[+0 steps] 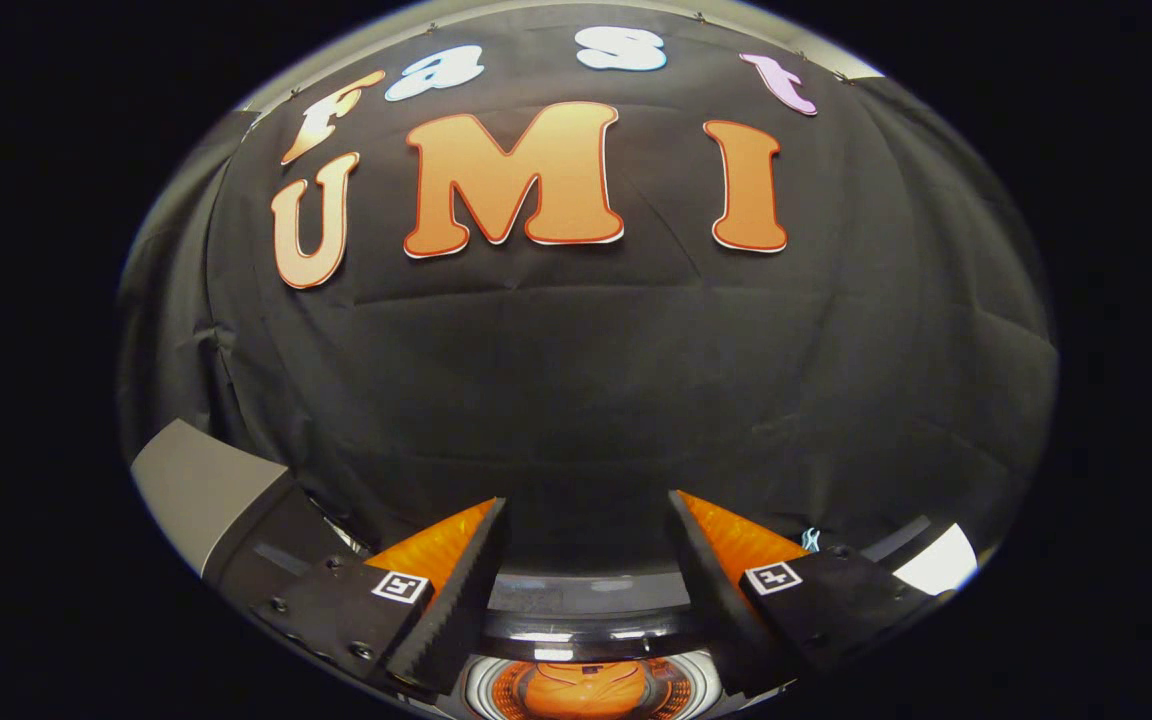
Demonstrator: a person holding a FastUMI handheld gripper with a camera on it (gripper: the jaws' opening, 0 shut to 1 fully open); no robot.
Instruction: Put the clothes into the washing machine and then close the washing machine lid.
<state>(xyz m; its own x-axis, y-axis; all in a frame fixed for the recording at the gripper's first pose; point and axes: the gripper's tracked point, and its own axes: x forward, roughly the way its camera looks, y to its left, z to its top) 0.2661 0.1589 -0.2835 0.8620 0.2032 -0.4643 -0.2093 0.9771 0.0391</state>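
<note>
Gripper (586,545) wide open, empty; orange cloth (576,690) in round washer drum (481,690) below: soft, light; pinch a fold

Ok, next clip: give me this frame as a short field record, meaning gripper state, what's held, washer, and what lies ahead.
gripper: open, fingers spread apart, nothing between them
held item: none
washing machine: below the fingers, glossy dark top rim; its drum shows between the finger bases
drum contents: something orange inside, whether cloth or a reflection cannot be told
lid: state cannot be told
ahead: black cloth wall
beside the left finger: grey panel
</note>
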